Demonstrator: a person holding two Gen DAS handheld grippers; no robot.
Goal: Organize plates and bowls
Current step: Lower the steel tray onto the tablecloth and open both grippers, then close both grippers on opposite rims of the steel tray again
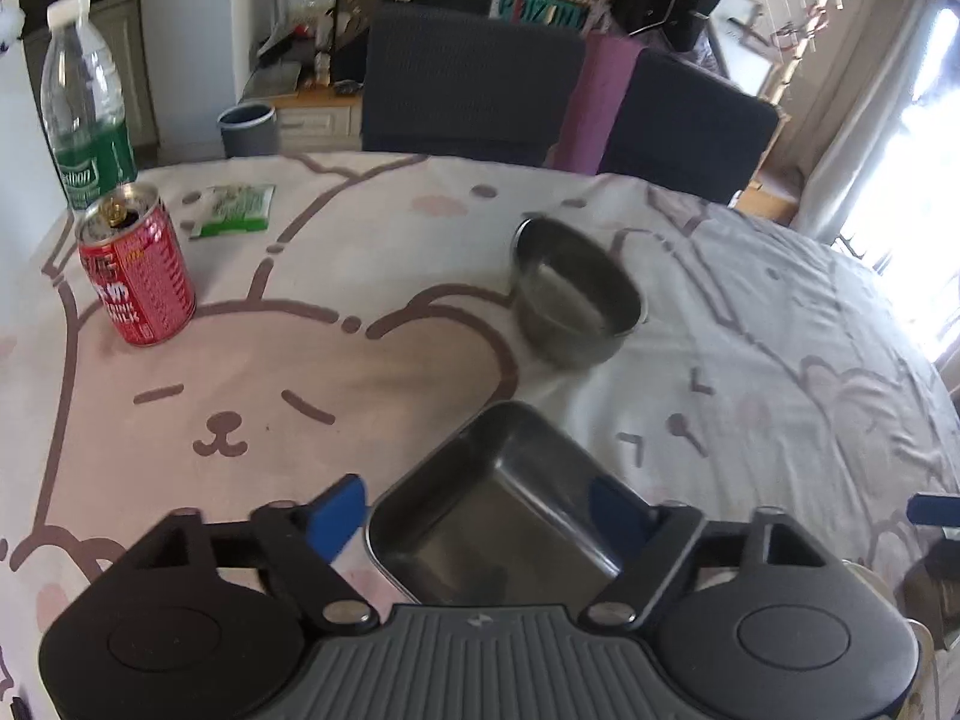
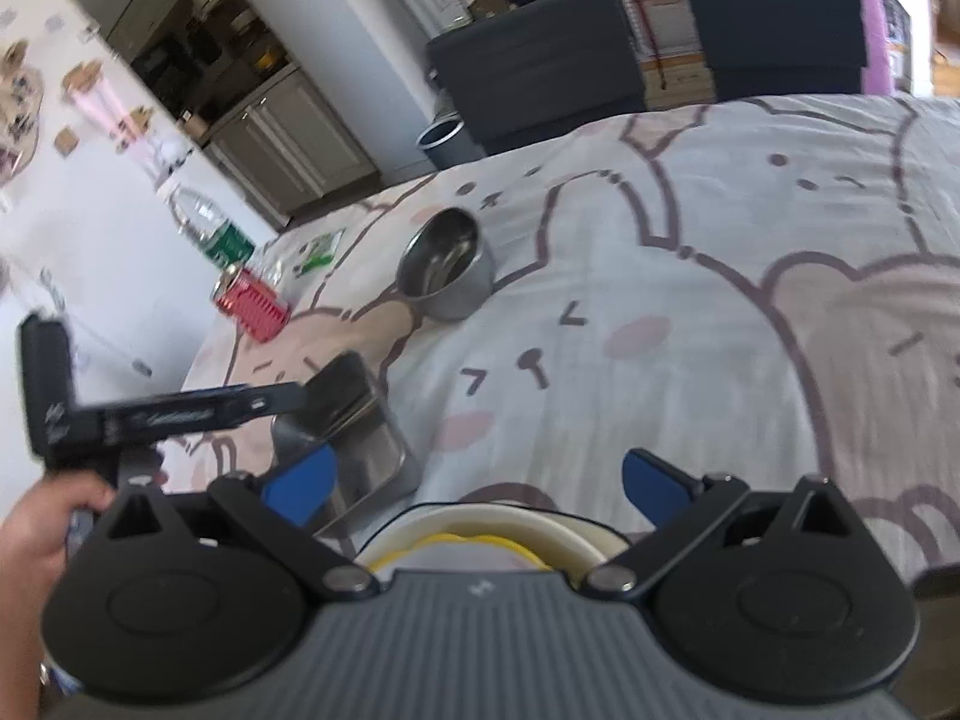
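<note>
Left gripper (image 1: 477,510) jaws apart, straddling rectangular steel tray (image 1: 498,510); right gripper (image 2: 474,486) apart over white, yellow-trimmed plate (image 2: 480,531), seen only from right wrist.

You are looking at a red drink can (image 1: 137,272) standing opened on the bear-print tablecloth (image 1: 360,372), a clear water bottle (image 1: 84,102) just behind it, a green packet (image 1: 233,210) lying nearby, and two dark chairs (image 1: 471,87) waiting beyond.
</note>
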